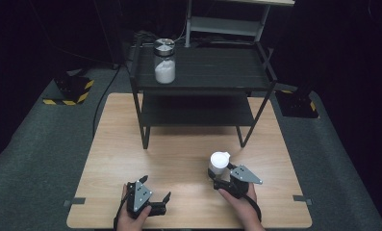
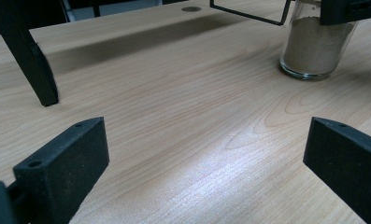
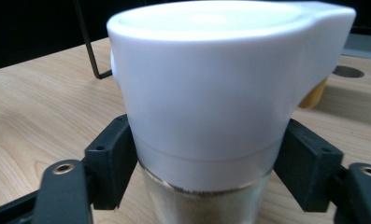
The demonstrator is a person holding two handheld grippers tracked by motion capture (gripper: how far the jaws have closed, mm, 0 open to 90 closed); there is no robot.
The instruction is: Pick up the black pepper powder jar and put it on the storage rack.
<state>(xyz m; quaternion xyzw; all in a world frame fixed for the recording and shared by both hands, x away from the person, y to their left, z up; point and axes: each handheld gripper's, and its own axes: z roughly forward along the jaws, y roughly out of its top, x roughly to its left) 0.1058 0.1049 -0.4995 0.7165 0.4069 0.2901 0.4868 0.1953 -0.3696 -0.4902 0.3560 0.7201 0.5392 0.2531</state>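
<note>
A glass jar (image 1: 220, 162) with a white cap stands on the wooden table (image 1: 179, 149), right of centre near the front. My right gripper (image 1: 217, 174) is shut on it, with the pads (image 3: 110, 156) pressed against the glass just under the white cap (image 3: 211, 88). In the left gripper view the same jar (image 2: 314, 51) stands on the table, filled with tan powder. At the front left of the table my left gripper (image 1: 156, 188) is open. Only bare wood lies between its jaws (image 2: 206, 144).
A black two-tier rack (image 1: 203, 72) stands at the back of the table, one leg (image 2: 33, 60) ahead of my left gripper. A metal-lidded jar of white powder (image 1: 164, 62) is on its top shelf. Something yellow (image 3: 314, 95) shows behind the cap.
</note>
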